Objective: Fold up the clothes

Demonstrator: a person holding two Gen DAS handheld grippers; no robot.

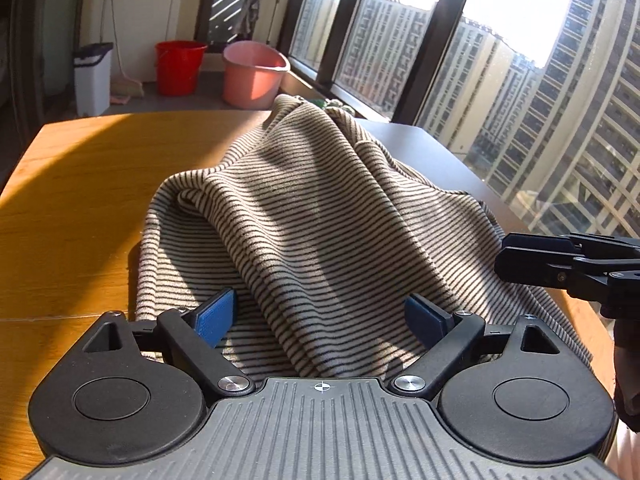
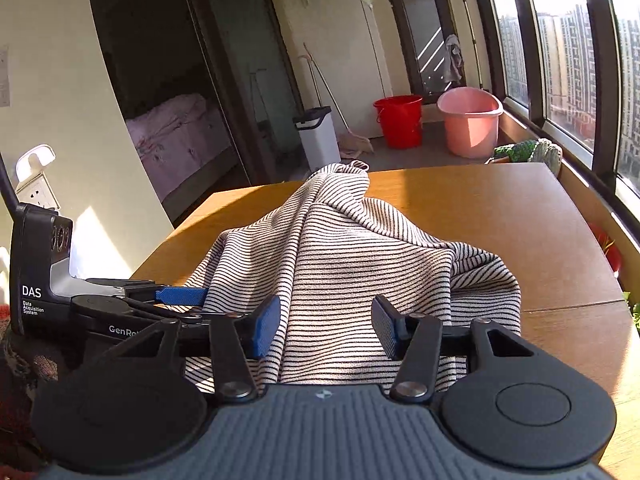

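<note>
A beige garment with thin dark stripes lies rumpled in a heap on the wooden table. My left gripper is open, its blue pads on either side of a raised fold at the garment's near edge. My right gripper is open too, its pads straddling the same garment at its near edge. In the left wrist view the right gripper shows at the right edge, over the cloth. In the right wrist view the left gripper shows at the left, its blue fingertip by the cloth's edge.
A red bucket, a pink tub, a white bin and a broom stand on the floor beyond the table. Large windows run along the right. A green knitted thing lies at the table's far right corner.
</note>
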